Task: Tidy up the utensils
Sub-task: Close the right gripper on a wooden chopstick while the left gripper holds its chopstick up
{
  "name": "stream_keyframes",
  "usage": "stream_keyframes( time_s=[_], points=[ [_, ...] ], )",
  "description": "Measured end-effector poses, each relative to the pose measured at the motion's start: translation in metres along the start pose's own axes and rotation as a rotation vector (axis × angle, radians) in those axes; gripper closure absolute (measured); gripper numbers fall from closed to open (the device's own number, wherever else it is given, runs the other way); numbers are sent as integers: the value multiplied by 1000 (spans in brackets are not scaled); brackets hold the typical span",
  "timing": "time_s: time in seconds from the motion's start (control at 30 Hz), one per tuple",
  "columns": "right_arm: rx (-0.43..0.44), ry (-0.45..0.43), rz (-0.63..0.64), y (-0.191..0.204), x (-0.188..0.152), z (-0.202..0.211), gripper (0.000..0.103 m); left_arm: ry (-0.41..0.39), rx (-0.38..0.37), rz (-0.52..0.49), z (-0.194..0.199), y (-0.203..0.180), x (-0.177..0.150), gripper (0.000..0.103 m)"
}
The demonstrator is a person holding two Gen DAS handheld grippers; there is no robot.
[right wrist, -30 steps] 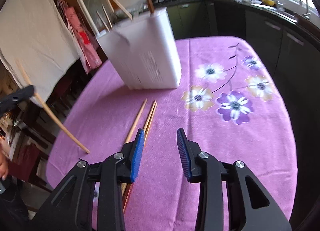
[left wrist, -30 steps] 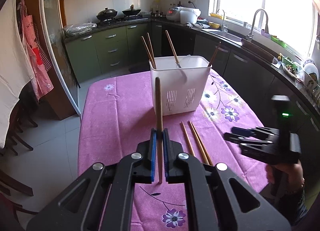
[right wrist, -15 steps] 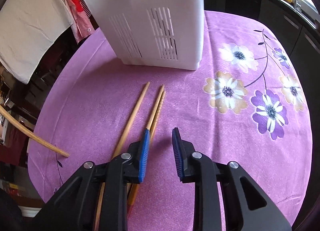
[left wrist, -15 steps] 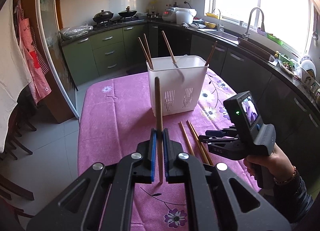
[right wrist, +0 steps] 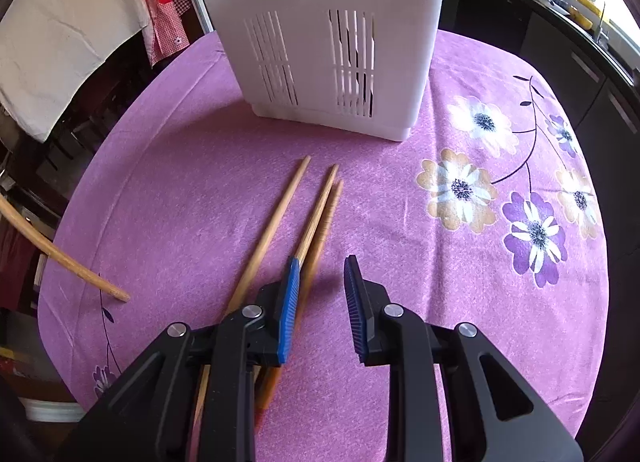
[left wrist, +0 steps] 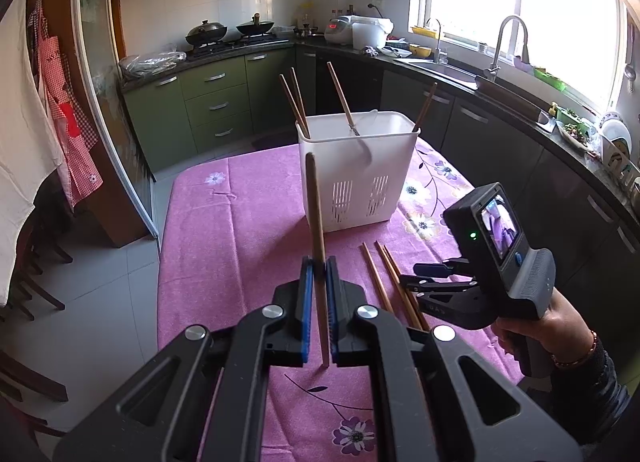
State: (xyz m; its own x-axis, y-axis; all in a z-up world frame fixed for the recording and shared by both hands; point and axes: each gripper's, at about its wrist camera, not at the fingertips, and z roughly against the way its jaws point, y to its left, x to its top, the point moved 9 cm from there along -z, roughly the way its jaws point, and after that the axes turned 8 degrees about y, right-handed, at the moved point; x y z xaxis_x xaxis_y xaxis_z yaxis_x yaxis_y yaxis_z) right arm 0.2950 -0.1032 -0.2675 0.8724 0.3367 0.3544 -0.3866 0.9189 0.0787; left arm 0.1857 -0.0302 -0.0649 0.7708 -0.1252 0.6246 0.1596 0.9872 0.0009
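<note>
My left gripper (left wrist: 318, 262) is pinched tight on a single wooden chopstick (left wrist: 315, 214), which stands nearly upright between the blue pads, its top in line with the white slotted utensil basket (left wrist: 360, 178) that sits farther back on the purple flowered tablecloth (left wrist: 240, 222). My right gripper (right wrist: 320, 286) hangs low over the three loose chopsticks (right wrist: 280, 218) lying on the cloth just in front of the basket, its jaws spread and holding nothing; the left pad (right wrist: 290, 294) sits right over the pair that lie touching, while the third lies a little apart to their left. I judge the task well under way: four chopsticks (left wrist: 298, 102) already lean inside the basket, one is in my left gripper ready to go in, and three wait on the table. Next, I think, the left one must carry its stick forward over the rim and let go, while the right shifts slightly left to straddle one stick and close. Picking just one of the touching pair looks tricky. From the right wrist view I cannot see the near ends of the loose sticks, which run under the gripper body, and the nearest stick is blurred. The basket's rim is cut off there, and its inner compartments are hidden in both views.
</note>
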Motion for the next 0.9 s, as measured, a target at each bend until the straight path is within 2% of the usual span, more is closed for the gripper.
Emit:
stream_keyframes(
  time_s=[0.13,0.23,0.37,0.63,0.67,0.7,0.73,0.8,0.9],
  points=[
    [-40,-11,-33,-12,1,1,79,-1,3,-2,1,0,-1,96],
    [3,-12,-20,-5,1,4,79,-1,2,0,1,0,-1,96],
    [-43,-1,-15,-5,3,-1,79,0,3,-4,1,0,-1,96],
    [-49,9,-21,-6,1,-6,79,0,3,-7,1,1,-2,96],
    [-51,6,-19,-6,2,-7,80,1,3,-9,1,1,-2,96],
    [-63,0,-15,-6,4,-7,88,2,3,-11,1,1,-2,96],
    [-67,-6,-11,-5,6,-8,91,2,4,-14,1,2,-3,96],
    [-54,-13,-15,-4,7,-8,95,3,5,-17,1,3,-3,96],
    [-31,-32,-34,-5,8,-4,96,4,9,-17,1,3,-2,96]
  ],
)
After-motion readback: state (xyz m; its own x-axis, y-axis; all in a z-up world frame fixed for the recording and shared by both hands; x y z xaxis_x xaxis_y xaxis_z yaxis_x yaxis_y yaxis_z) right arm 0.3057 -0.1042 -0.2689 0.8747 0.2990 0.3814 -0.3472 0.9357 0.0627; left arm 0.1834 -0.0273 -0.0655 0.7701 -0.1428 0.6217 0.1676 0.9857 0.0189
